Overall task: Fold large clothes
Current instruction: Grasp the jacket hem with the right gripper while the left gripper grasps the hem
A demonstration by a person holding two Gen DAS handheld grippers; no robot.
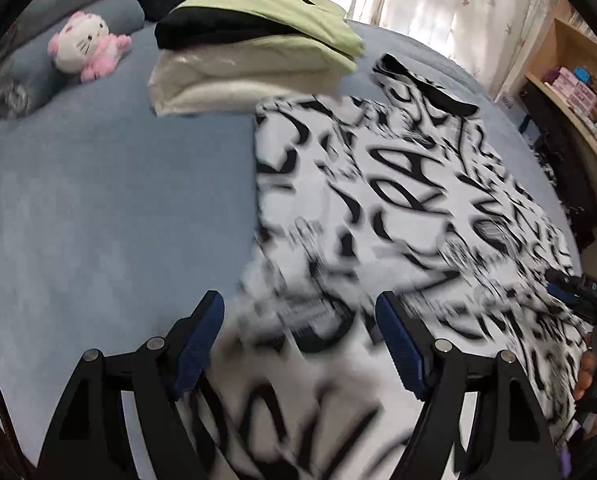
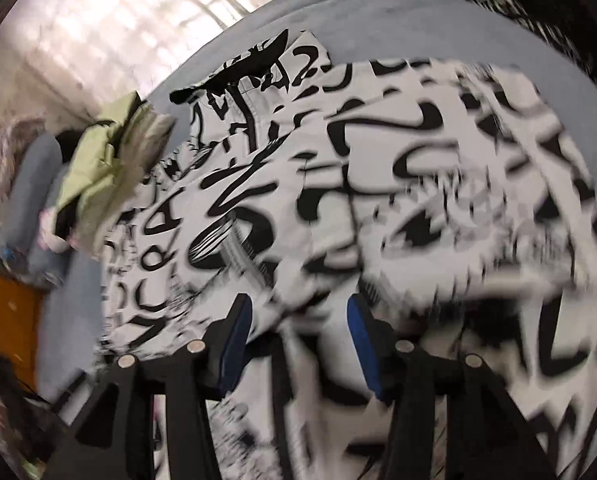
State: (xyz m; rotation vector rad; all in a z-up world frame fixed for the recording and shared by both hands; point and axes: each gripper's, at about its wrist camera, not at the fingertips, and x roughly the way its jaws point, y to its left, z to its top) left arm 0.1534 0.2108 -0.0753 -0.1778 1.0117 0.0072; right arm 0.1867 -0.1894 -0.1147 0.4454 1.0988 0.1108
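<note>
A black-and-white printed garment [image 1: 378,200] lies spread on a blue bed [image 1: 98,220], its long axis running from the near edge away toward the far right, where a black collar or hem band [image 1: 426,88] marks its far end. The left gripper [image 1: 300,312] hangs over the garment's near left edge with its blue-padded jaws wide apart and nothing between them; the cloth sits directly beneath and just ahead of the fingers, with bare bedding to their left. The right gripper [image 2: 298,312] hovers over the near portion of the same garment, jaws partly apart and pressing on nothing that can be made out, though blur makes the cloth under it hard to read. In the left wrist view that right gripper shows at the near right edge of the fabric, a person's hand [image 1: 590,376] around its handle. Both hands appear about equally close to the near edge, so a next fold would likely carry it toward the far end. A stack of folded clothes [image 1: 258,52], green, black and cream, touches or overlaps the garment's far left corner and could crowd that fold. A pink plush toy [image 1: 86,46] rests well apart at far left, against a blue pillow [image 1: 18,76].
</note>
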